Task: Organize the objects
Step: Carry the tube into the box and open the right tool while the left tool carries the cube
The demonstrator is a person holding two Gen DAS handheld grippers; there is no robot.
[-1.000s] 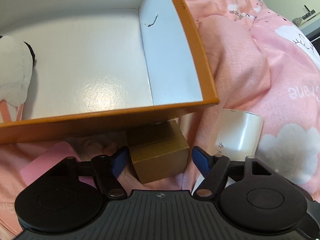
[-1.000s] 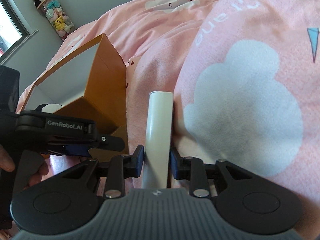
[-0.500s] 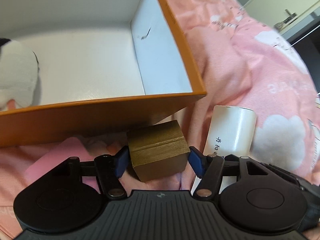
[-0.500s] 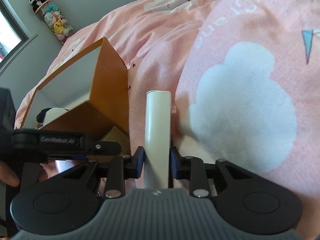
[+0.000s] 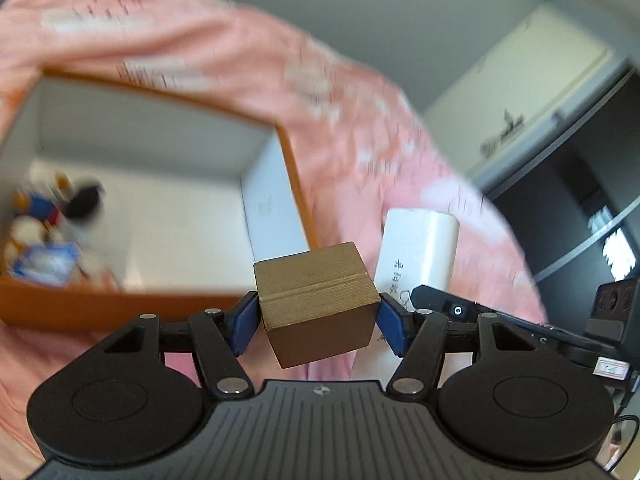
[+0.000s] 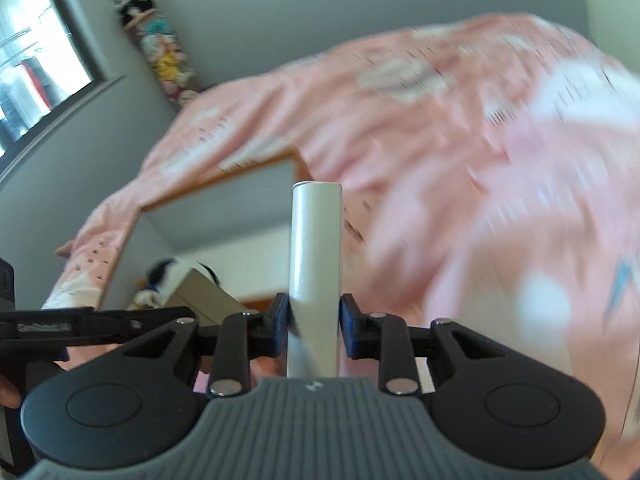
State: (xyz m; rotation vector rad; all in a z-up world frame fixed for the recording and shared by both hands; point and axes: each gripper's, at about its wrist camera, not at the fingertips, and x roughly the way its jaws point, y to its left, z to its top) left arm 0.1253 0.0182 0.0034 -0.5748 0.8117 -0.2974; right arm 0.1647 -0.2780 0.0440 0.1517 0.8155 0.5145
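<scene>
**Both grippers loaded, carrying toward the orange box**

Left gripper (image 5: 316, 324) clamps a gold-brown block (image 5: 316, 300) between its blue pads; the jaws have just been closing, and the block now sits squarely between them, clear of the bedding. Right gripper (image 6: 314, 326) is clenched on a white tube (image 6: 316, 256), which projects forward along the fingers and shows printed characters on its side in the left wrist view.

Largest element: a pink quilt (image 6: 460, 140) with white cloud prints, which carries everything. On it stands an orange box (image 5: 298, 184) with a white interior, open at the top. Soft toys (image 5: 52, 224) and a blue-and-white packet lie against its left wall; the floor toward its right wall is bare. In the left wrist view the block hangs over the box's near right corner, and the tube lies just beyond the right wall, over the quilt.

Judged step: transfer of both items into the box. To do it well, each item should pass over the near rim with clearance, since the block's lower edge appears close to that rim. The bare floor beside the right wall looks the better landing place, away from the toys. The two grippers sit close together, so staggering them, block first and tube second, would likely avoid a collision. Lowering each item to the floor before the jaws part should keep the tube from rolling.
</scene>
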